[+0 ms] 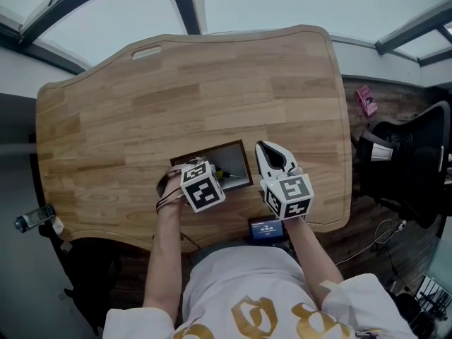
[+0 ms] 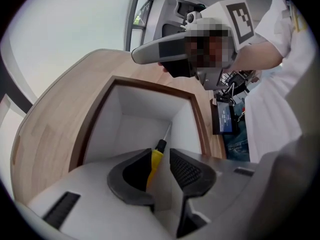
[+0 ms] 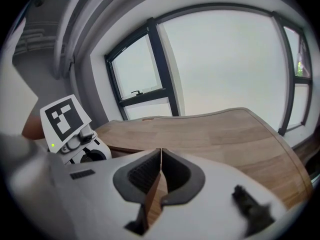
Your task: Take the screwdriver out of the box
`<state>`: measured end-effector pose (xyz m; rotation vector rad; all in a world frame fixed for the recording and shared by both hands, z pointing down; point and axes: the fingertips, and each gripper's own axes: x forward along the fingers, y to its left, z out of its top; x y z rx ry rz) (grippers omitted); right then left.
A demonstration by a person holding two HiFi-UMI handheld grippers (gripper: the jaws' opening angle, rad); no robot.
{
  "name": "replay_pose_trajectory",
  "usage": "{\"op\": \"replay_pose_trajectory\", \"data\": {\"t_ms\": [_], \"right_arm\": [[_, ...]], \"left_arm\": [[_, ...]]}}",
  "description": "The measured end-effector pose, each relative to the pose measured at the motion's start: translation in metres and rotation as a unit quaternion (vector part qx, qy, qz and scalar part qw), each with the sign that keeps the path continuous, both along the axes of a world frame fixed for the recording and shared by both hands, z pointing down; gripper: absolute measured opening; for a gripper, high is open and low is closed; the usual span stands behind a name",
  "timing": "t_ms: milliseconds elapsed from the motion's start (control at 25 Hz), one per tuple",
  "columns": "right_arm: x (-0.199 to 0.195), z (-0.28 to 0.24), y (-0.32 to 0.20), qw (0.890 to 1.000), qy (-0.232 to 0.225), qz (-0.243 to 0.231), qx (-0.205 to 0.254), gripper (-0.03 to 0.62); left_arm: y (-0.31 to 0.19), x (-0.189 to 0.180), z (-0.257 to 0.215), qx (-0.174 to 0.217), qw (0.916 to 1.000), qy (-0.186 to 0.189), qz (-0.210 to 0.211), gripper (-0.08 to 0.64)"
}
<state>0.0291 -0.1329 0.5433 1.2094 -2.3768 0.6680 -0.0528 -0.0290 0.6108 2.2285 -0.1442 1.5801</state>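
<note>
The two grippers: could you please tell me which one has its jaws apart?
The left gripper: its jaws stand apart over the box, the yellow-handled screwdriver between them. The right gripper has its jaws shut together, empty.

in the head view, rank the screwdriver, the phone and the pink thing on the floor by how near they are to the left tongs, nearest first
1. screwdriver: in the box, between the open left tongs.
2. phone: at the table's near edge, to the right.
3. pink thing: on the floor, past the table's right side.
</note>
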Motion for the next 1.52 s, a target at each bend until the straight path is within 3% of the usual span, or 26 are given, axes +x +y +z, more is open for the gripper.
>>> {"op": "replay_pose_trajectory", "data": {"t_ms": [640,920,1160,1520], "right_arm": [[0.019,0.019,-0.004,0.999,-0.010,0.017,-0.026,0.032],[0.023,0.025,-0.003,0.999,-0.021,0.030,-0.039,0.032],[0.016,0.025,-0.005,0.999,-0.022,0.025,-0.038,0.032],[0.010,0.025,-0.009,0.999,-0.025,0.023,-0.037,0.032]], "left_arm": [[-0.004,0.005,0.025,-0.010,0.9994,-0.033,0.009,0.172],[-0.004,0.007,0.028,-0.017,0.9995,-0.025,0.004,0.173],[-0.005,0.007,0.029,0.014,0.9982,-0.043,0.040,0.154],[-0.009,0.006,0.032,0.037,0.9975,-0.054,0.025,0.121]]}}
